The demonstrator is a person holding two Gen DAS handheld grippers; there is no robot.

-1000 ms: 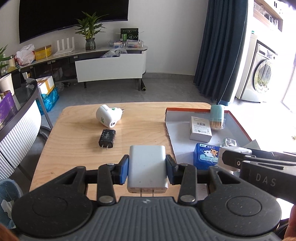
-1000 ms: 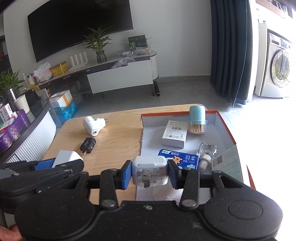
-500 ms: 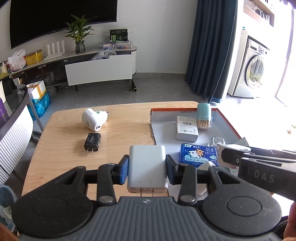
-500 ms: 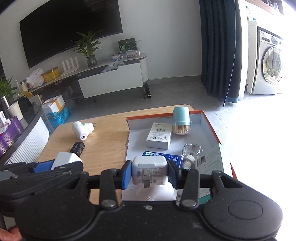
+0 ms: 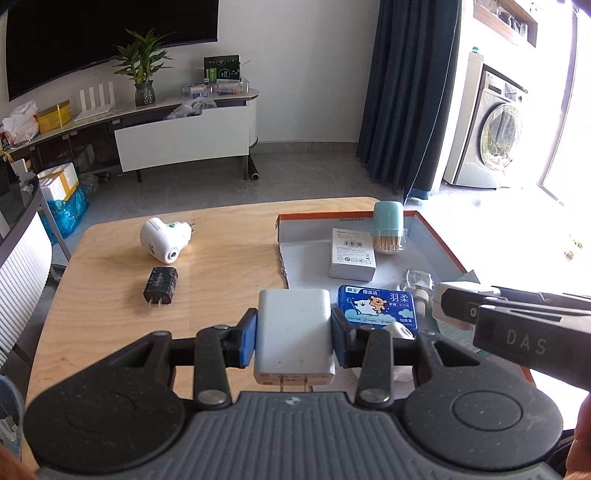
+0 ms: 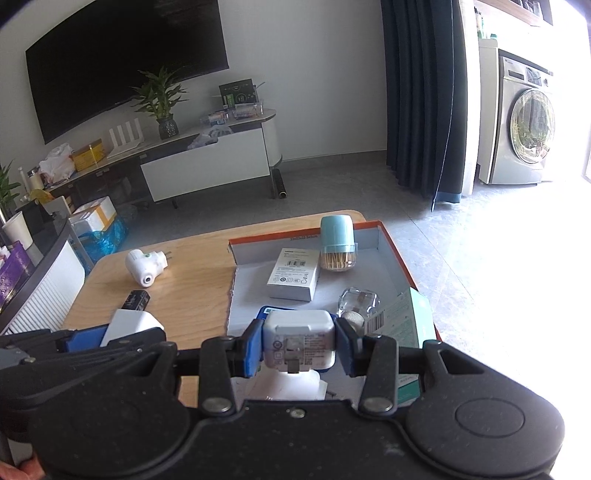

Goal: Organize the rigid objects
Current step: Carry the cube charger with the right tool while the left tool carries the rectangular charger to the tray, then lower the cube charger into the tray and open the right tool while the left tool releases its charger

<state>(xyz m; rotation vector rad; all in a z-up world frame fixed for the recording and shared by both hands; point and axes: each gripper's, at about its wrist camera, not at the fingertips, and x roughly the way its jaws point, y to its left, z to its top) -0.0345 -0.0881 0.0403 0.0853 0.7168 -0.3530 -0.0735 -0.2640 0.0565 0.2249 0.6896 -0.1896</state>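
Rigid objects, partly sorted: white plug-in device (image 5: 164,240) and black adapter (image 5: 160,285) lying loose on the counter (image 5: 110,314) at ten o'clock, waiting outside the box. Left gripper (image 5: 293,334) clamping a flat white charger (image 5: 294,326) at centre. Right gripper (image 6: 298,349) pinching a small white plug cube (image 6: 298,343) over the orange-rimmed box (image 6: 397,254), already holding toothpick jar (image 6: 338,243), white carton (image 6: 294,273), blue packet (image 5: 376,304).

Home living room: wall-mounted TV (image 5: 92,33) upper left, low media cabinet (image 5: 184,136) with potted plant (image 5: 142,70) below it, dark curtain (image 5: 410,92) centre right, washing machine (image 5: 487,129) far right, wooden bench (image 5: 221,266) in foreground.
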